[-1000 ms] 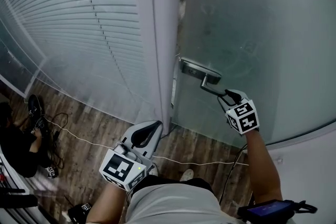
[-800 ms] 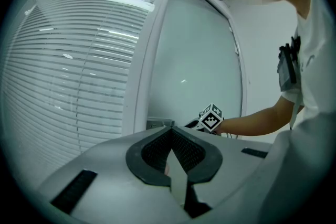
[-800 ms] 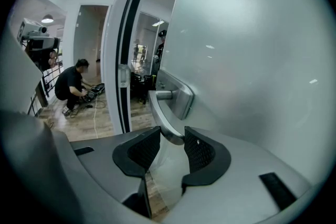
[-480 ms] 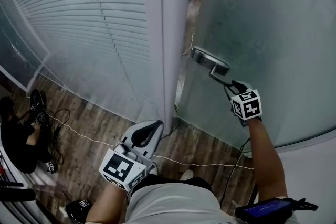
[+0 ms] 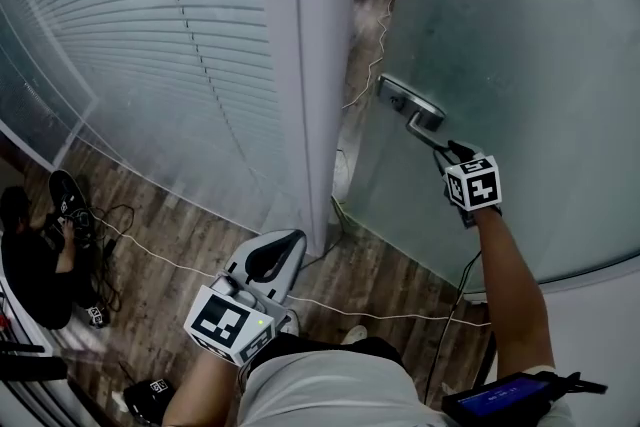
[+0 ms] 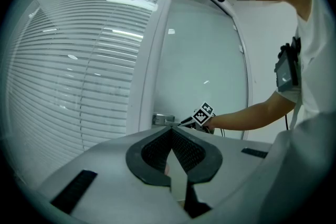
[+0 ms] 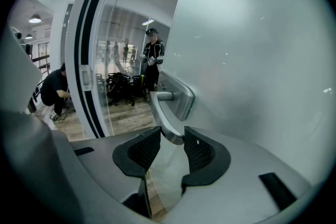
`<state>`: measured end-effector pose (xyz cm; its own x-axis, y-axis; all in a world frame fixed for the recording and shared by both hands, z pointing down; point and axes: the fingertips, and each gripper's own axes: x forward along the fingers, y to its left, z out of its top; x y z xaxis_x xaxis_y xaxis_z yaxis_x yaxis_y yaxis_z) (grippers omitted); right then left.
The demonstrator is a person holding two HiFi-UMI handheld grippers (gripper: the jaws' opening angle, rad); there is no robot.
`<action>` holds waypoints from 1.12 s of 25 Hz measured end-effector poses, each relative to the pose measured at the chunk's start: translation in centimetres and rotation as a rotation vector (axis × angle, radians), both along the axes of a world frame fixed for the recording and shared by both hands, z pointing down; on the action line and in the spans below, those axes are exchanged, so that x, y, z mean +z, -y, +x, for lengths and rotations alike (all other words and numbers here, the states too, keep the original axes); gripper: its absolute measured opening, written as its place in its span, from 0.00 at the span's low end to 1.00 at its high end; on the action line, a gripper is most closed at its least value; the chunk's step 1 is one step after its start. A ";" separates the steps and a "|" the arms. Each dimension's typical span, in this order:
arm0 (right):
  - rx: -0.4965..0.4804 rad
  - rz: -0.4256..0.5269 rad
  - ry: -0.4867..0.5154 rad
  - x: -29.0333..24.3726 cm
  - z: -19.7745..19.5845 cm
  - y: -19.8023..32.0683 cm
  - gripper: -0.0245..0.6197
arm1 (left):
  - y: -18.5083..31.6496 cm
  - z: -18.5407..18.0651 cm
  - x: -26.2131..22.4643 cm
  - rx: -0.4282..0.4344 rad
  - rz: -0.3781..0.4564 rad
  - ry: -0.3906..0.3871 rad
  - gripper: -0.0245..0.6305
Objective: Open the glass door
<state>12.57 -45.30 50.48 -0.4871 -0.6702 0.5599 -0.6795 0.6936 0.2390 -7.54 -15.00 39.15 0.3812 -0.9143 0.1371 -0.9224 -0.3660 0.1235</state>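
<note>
The frosted glass door (image 5: 520, 55) stands ajar, its silver lever handle (image 5: 412, 107) near the open edge.

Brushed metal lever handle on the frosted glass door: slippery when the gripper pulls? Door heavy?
The smooth, curved brushed metal lever handle may slide in the right gripper under an off-axis pull. The tall frosted glass door looks rigid and probably heavy.

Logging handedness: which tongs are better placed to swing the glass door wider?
Right: the right tongs clamp the handle of the glass door; the left tongs are shut, away from it.
</note>
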 end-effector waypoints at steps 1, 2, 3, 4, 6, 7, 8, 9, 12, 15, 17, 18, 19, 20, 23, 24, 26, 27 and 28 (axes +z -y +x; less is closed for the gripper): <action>0.001 0.003 0.000 -0.1 0.1 0.4 0.26 | 0.2 0.2 0.0 -0.001 0.000 0.001 0.04; 0.002 0.008 -0.001 -0.3 0.2 0.7 0.26 | 0.3 0.3 -0.2 -0.002 0.000 0.002 0.04; 0.002 0.012 -0.001 -0.7 0.2 1.1 0.26 | 0.6 0.4 -0.5 -0.004 -0.001 0.001 0.04; 0.002 0.016 -0.001 -1.1 0.3 1.6 0.26 | 0.9 0.5 -0.8 -0.005 -0.002 0.000 0.04; 0.003 0.019 -0.001 -1.6 0.2 2.8 0.26 | 1.7 0.5 -1.2 -0.007 -0.006 -0.003 0.04; 0.006 0.018 -0.001 -1.6 0.3 3.2 0.26 | 1.9 0.6 -1.2 -0.007 -0.008 -0.004 0.04; 0.009 0.018 -0.001 -1.5 0.4 3.6 0.26 | 2.1 0.8 -1.0 -0.007 -0.010 -0.004 0.04; 0.014 0.019 0.002 -1.2 0.6 3.7 0.26 | 2.1 1.0 -0.7 -0.008 -0.012 -0.003 0.04; 0.032 0.021 0.011 -0.7 1.3 4.3 0.26 | 2.1 1.4 -0.1 -0.009 -0.016 0.001 0.04; 0.058 0.029 0.004 -1.0 1.6 5.3 0.26 | 2.4 1.4 -0.4 -0.011 -0.018 -0.002 0.04; 0.087 0.043 0.004 -1.0 2.2 5.7 0.26 | 2.5 1.5 -0.3 -0.013 -0.018 -0.001 0.04; 0.104 0.052 0.007 -1.0 2.5 5.8 0.26 | 2.4 1.5 -0.2 -0.014 -0.016 0.000 0.04; 0.119 0.066 0.011 -1.1 2.8 5.9 0.26 | 2.4 1.4 -0.1 -0.014 -0.015 0.001 0.04; 0.129 0.082 0.017 -1.4 3.1 5.9 0.26 | 2.4 1.3 0.0 -0.013 -0.013 0.001 0.04; 0.121 0.129 0.047 -3.2 3.1 5.0 0.26 | 2.6 1.0 0.0 -0.009 -0.009 0.000 0.04; 0.111 0.144 0.063 -3.9 2.9 4.4 0.26 | 2.7 1.0 -0.1 -0.006 -0.007 -0.001 0.04; 0.085 0.174 0.094 -5.5 2.5 2.8 0.26 | 2.8 1.1 -0.3 0.002 -0.004 -0.002 0.04; 0.074 0.190 0.112 -6.2 2.3 1.8 0.24 | 2.8 1.2 -0.4 0.007 -0.002 -0.002 0.04; 0.065 0.205 0.131 -7.1 2.2 0.8 0.21 | 2.9 1.3 -0.4 0.013 -0.001 -0.001 0.04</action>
